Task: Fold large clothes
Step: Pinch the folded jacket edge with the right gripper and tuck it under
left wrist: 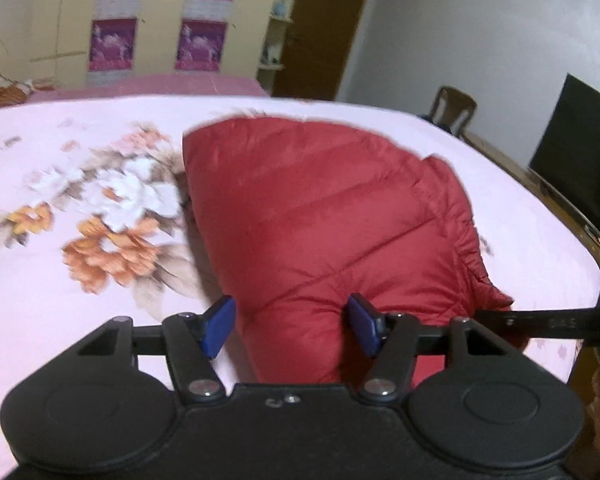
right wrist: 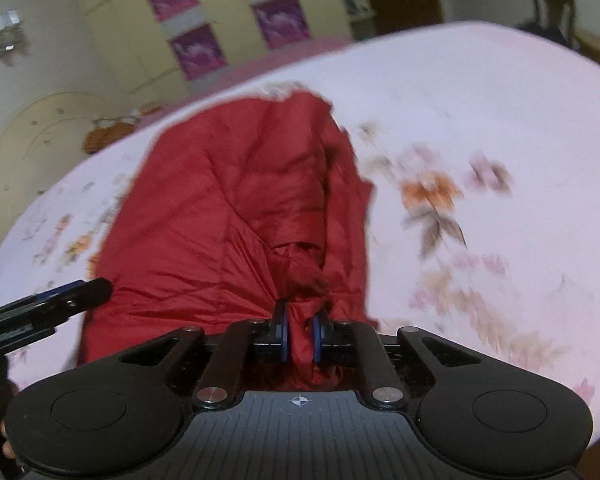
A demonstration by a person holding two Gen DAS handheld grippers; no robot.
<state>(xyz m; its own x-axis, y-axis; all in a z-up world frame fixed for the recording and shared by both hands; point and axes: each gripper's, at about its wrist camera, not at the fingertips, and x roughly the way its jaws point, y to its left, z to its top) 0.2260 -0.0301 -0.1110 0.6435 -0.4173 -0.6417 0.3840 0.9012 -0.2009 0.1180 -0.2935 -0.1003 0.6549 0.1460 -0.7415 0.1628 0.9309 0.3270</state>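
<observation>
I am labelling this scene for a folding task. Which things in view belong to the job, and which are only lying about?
Part of the job:
- red padded jacket
- right gripper, shut on a bunch of the jacket
- left gripper, open around its near edge

Only lying about:
- floral bedspread
- wicker basket
- wooden chair
- dark screen

Near hem of red jacket (left wrist: pixel 332 220) hidden under left gripper (left wrist: pixel 292 328) body; bunched fold vanished behind right gripper (right wrist: pixel 300 332) pads; floral bedspread (right wrist: pixel 480 140) smeared by blur; television (left wrist: pixel 580 152) cut off at frame edge.
</observation>
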